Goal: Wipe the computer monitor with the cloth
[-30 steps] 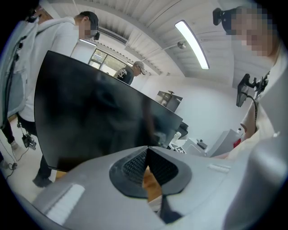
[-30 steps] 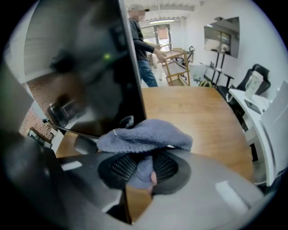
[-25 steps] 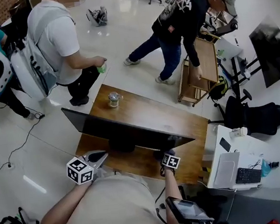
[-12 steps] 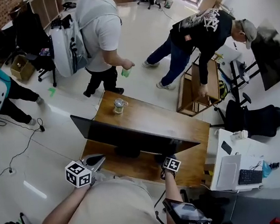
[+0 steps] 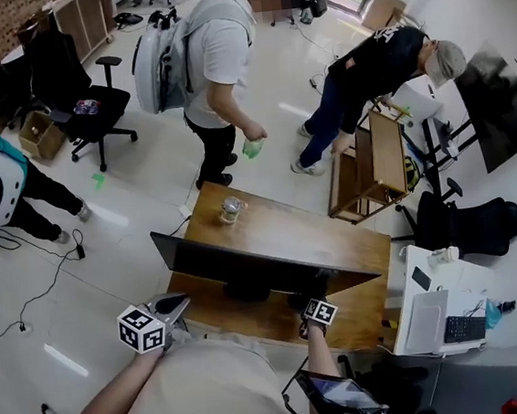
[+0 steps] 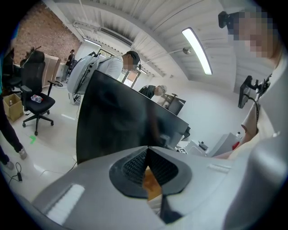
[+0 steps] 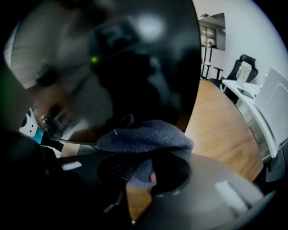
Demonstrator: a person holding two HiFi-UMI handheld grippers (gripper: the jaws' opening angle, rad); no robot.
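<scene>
A wide black computer monitor [image 5: 255,264] stands on a wooden table [image 5: 284,226], its dark screen facing me. My right gripper [image 5: 307,302] is at the screen's lower right part and is shut on a dark blue-grey cloth [image 7: 145,137]. In the right gripper view the cloth bulges over the jaws and lies against the glossy monitor [image 7: 112,67]. My left gripper [image 5: 170,306] hovers off the monitor's left lower corner, shut with nothing in it. The left gripper view looks along the left gripper [image 6: 147,152] at the monitor [image 6: 117,121], which stands a short way ahead.
A small jar [image 5: 231,210] sits on the table's far side. Behind the table stands a person with a backpack [image 5: 217,77]; another person bends over a wooden cart [image 5: 372,173]. A white desk with a laptop [image 5: 426,320] is at my right, beside a black office chair [image 5: 469,221].
Both grippers have hardly moved against the monitor. The person with the backpack has walked right towards the table's far end, and the person in black has shifted by the cart.
</scene>
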